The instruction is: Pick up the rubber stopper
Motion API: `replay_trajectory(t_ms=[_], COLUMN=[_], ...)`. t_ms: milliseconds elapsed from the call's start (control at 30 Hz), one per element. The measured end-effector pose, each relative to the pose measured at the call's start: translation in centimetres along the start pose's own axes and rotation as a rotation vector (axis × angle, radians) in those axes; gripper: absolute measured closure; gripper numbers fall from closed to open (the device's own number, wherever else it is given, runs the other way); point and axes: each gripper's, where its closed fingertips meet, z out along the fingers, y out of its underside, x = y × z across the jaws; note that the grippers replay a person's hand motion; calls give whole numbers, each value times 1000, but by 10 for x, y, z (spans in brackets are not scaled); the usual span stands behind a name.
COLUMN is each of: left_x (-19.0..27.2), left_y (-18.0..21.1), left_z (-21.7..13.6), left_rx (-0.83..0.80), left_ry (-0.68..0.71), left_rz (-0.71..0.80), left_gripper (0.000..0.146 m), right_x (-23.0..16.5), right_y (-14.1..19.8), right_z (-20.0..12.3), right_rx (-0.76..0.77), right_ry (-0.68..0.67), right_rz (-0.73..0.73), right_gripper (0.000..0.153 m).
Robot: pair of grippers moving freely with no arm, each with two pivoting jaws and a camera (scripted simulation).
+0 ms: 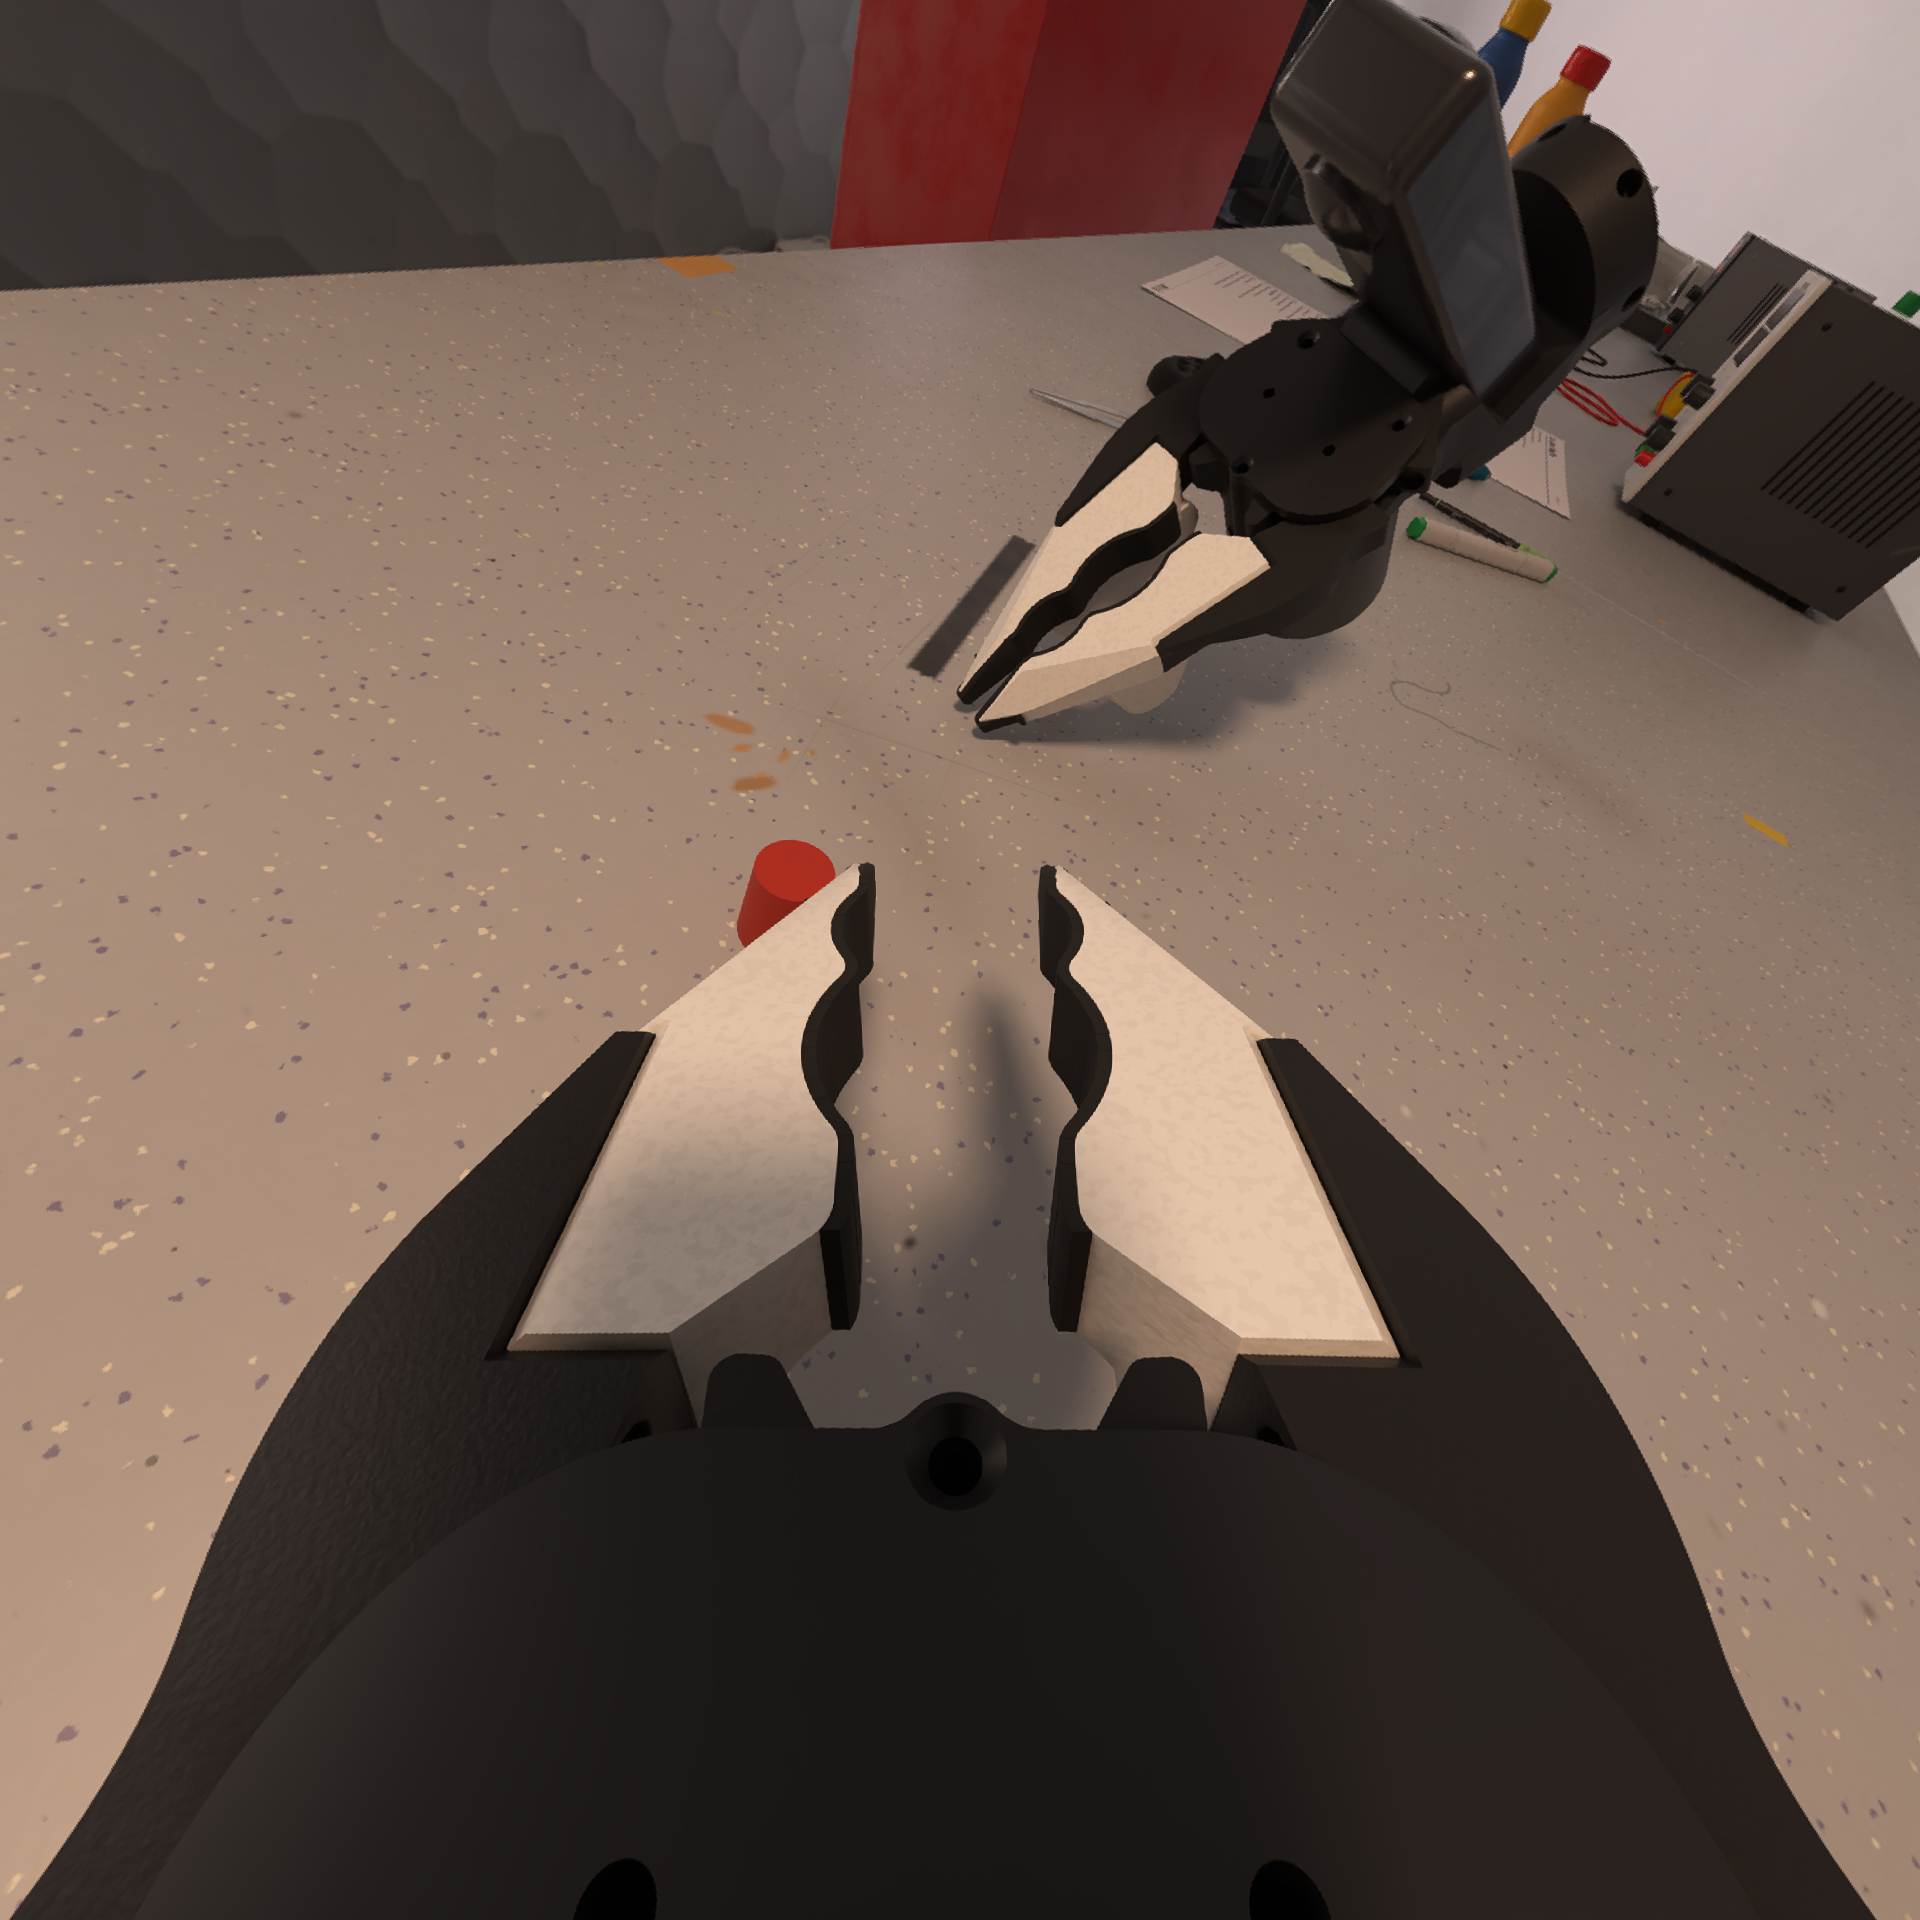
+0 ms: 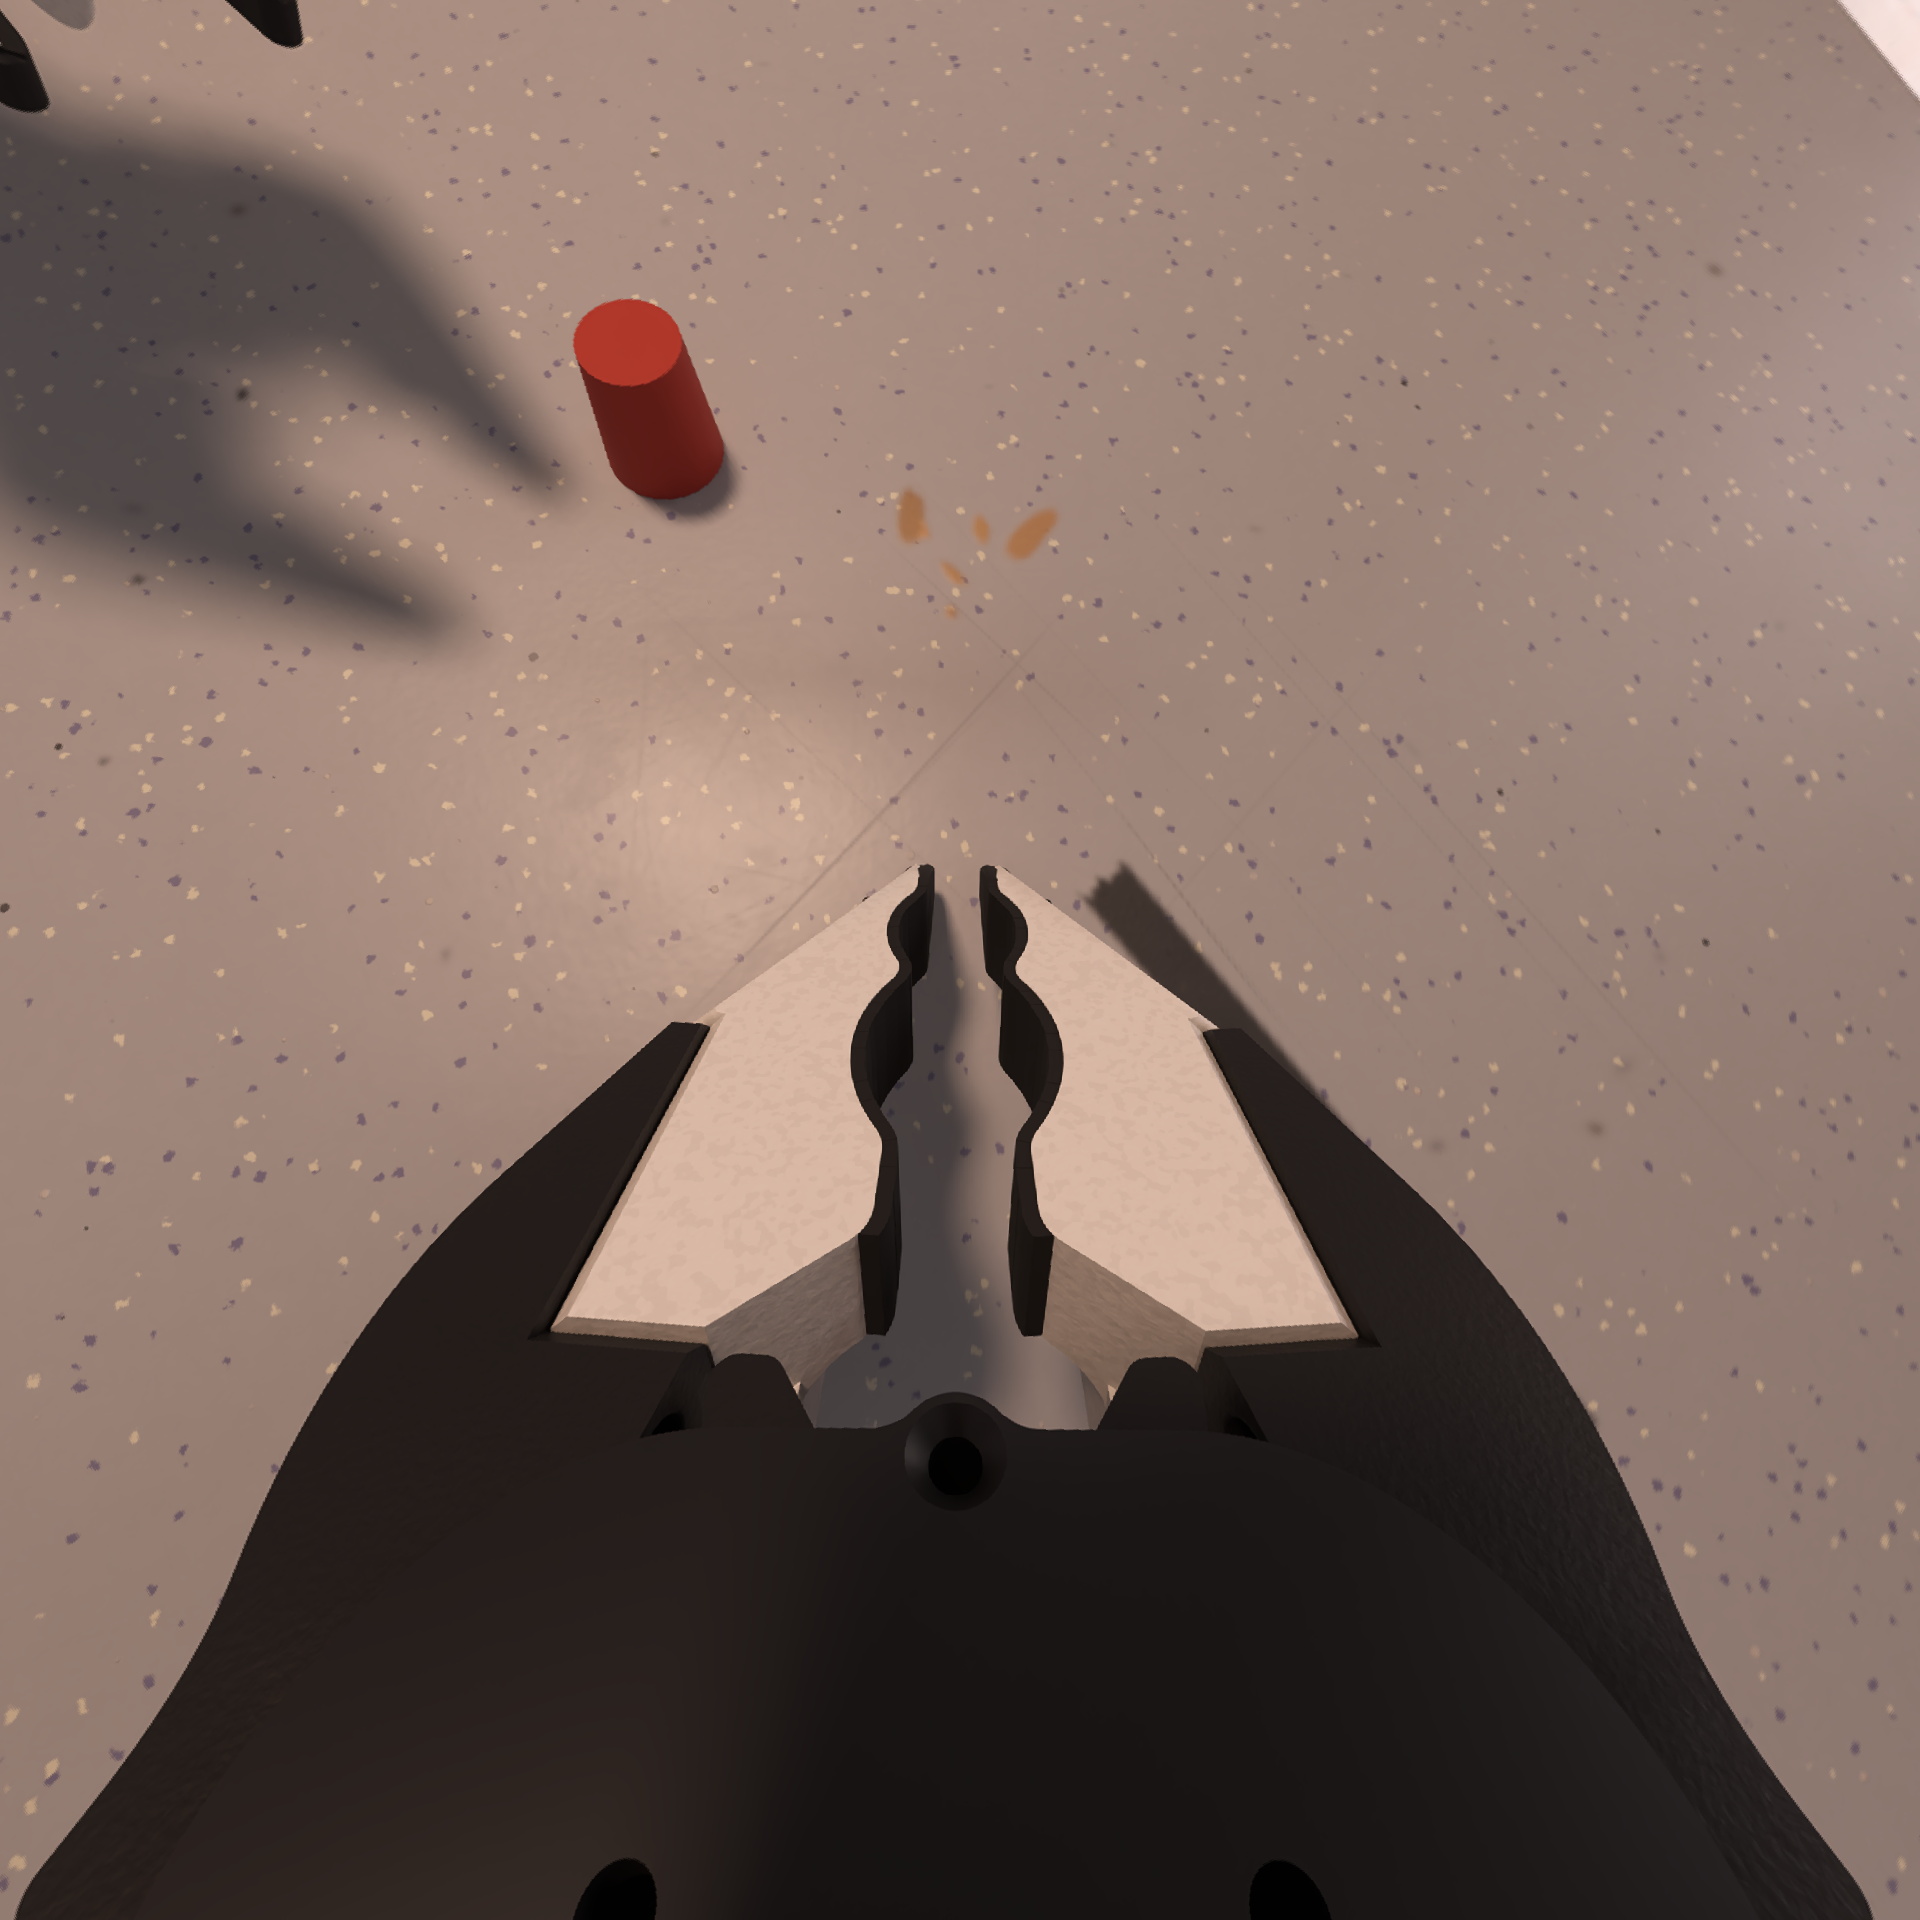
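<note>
The rubber stopper [image 1: 781, 881] is a small red tapered cylinder standing upright on the speckled table [image 1: 416, 623]. In the left wrist view it sits just beyond and to the left of my left fingertip, which hides its lower right part. My left gripper [image 1: 956, 878] is open and empty, low over the table. In the right wrist view the stopper [image 2: 646, 400] stands ahead and to the left, well clear of my right gripper [image 2: 956, 878]. That gripper is nearly closed, with only a narrow slit, and holds nothing. It also shows in the left wrist view [image 1: 982, 709], tips near the table.
Orange stains [image 1: 743, 753] mark the table between the grippers. A black strip [image 1: 971, 608] lies by the right gripper. At the far right are a dark box device [image 1: 1787, 436], a green marker [image 1: 1481, 545] and papers [image 1: 1236, 296]. A red panel [image 1: 1039, 114] stands behind the table.
</note>
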Motion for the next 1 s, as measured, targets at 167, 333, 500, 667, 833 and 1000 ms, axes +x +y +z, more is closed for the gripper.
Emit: replay_trajectory(t_ms=[167,333,500,667,833,1000], left_x=[1,1,-3,-25,-33,-37], left_y=[0,2,4,23,40,44], left_z=[1,1,1,4,26,48], left_rx=[-3,-10,-25,-170,-295,-363], left_ry=[5,7,-14,-183,-210,-182], left_rz=[2,3,3,148,213,209], left_gripper=[115,115,115,115,115,120], right_x=[0,8,12,34,43,43], right_y=[-13,-32,-51,-26,-6,-16], right_z=[12,28,16,1,8,20], right_rx=[-13,7,106,38,-22,-30], right_ry=[2,65,87,146,126,93], right_rz=[-38,-50,-13,65,119,105], right_gripper=[145,144,137,129,136,142])
